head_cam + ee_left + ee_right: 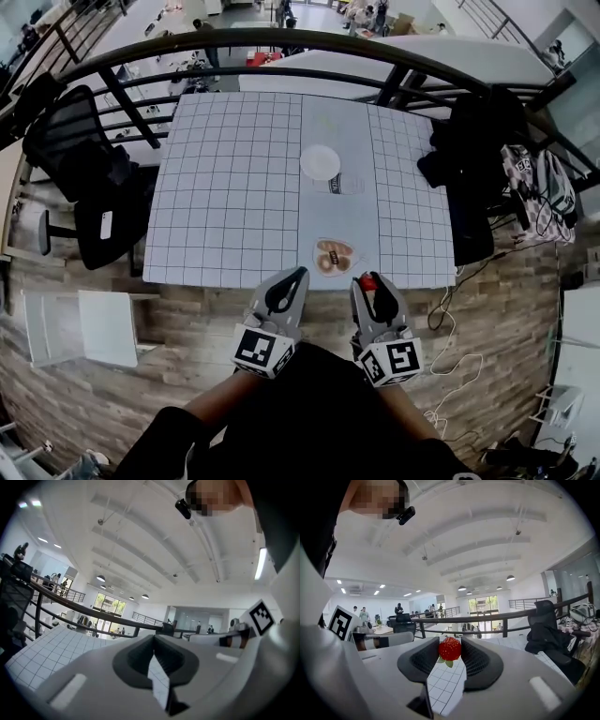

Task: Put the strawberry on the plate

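A red strawberry (368, 280) (450, 648) with green leaves sits between the pads of my right gripper (367, 282) (450, 647), which is shut on it just off the near edge of the checked table (225, 187). A round white plate (320, 162) lies far across the table, well beyond both grippers. My left gripper (298, 274) (153, 641) hovers beside the right one at the table's near edge, its tips together and holding nothing. The plate does not show in either gripper view.
A clear packet with brown ring-shaped items (334, 256) lies near the front edge, just ahead of the grippers. A small banded object (342, 186) sits by the plate. A black chair (80, 169) stands left, a dark jacket (473, 150) right, a railing (281, 42) behind.
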